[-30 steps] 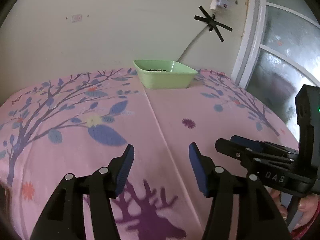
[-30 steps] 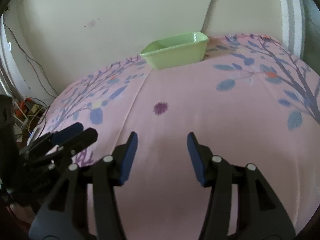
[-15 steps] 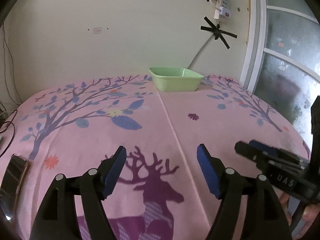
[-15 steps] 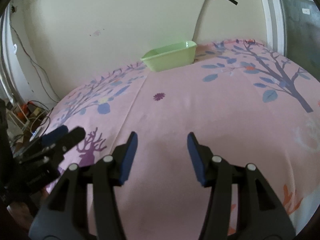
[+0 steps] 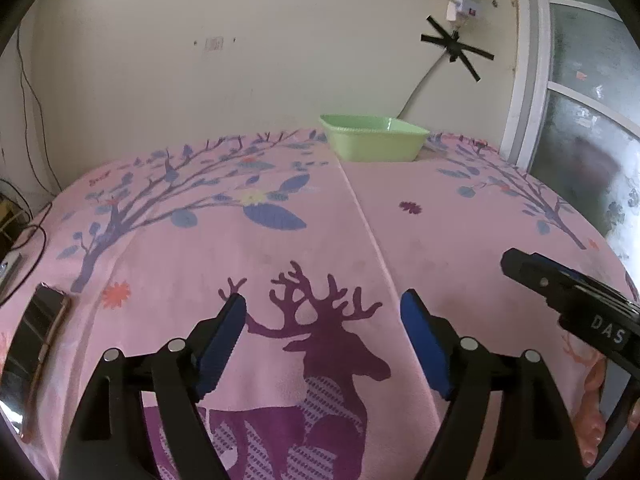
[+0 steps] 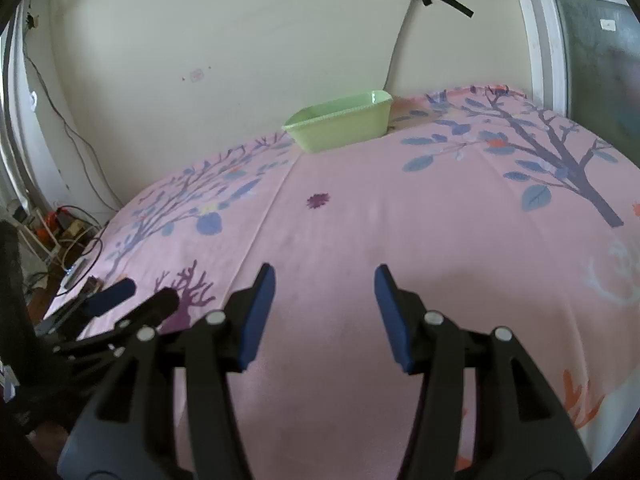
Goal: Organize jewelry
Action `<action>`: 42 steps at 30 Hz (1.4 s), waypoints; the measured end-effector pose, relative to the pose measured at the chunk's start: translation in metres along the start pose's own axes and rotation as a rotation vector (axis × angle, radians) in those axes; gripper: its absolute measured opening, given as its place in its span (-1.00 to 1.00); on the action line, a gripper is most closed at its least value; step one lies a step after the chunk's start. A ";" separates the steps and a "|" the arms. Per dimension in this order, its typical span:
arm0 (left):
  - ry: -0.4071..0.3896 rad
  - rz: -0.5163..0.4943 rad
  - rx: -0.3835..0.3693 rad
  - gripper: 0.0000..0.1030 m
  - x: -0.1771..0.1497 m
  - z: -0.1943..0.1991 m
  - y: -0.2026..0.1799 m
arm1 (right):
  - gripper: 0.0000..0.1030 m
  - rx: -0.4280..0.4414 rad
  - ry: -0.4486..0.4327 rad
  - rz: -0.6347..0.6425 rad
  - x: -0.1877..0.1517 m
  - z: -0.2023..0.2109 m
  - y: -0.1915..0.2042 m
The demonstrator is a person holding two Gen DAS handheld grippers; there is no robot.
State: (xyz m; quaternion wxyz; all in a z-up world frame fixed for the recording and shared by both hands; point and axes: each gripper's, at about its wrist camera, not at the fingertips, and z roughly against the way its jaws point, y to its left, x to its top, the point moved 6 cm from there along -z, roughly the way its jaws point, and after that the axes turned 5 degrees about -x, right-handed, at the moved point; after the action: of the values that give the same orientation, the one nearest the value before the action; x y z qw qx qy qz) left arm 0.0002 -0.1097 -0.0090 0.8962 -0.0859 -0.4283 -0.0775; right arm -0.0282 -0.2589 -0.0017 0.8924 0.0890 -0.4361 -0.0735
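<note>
A light green rectangular tray (image 5: 374, 138) stands at the far edge of the pink cloth-covered table (image 5: 340, 240), against the wall; it also shows in the right wrist view (image 6: 340, 124). Its contents are hidden from this low angle. My left gripper (image 5: 323, 312) is open and empty, low over the near part of the table above a purple deer print. My right gripper (image 6: 324, 284) is open and empty, far back from the tray. No loose jewelry shows on the cloth.
A dark phone-like slab (image 5: 34, 344) lies at the table's left edge. Cables and clutter (image 6: 60, 232) sit on the floor to the left. A window frame (image 5: 528, 80) stands at the right. Black tape crosses (image 5: 456, 46) hold a cable on the wall.
Both grippers have pulled back from the green tray toward the near edge of the table. The tray looks smaller and farther. Both stay open and empty.
</note>
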 end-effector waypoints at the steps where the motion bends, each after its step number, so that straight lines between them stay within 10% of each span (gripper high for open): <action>1: 0.010 0.006 0.001 0.08 -0.001 -0.002 0.001 | 0.06 0.005 0.000 -0.009 0.000 0.001 -0.001; 42: 0.041 -0.022 0.128 0.19 -0.006 -0.001 0.001 | 0.16 0.070 0.069 -0.079 0.004 -0.014 -0.009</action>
State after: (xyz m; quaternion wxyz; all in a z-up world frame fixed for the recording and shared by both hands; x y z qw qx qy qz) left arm -0.0027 -0.1085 -0.0146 0.9076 -0.0221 -0.4147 -0.0614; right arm -0.0152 -0.2676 -0.0086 0.8996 0.1399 -0.4036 -0.0904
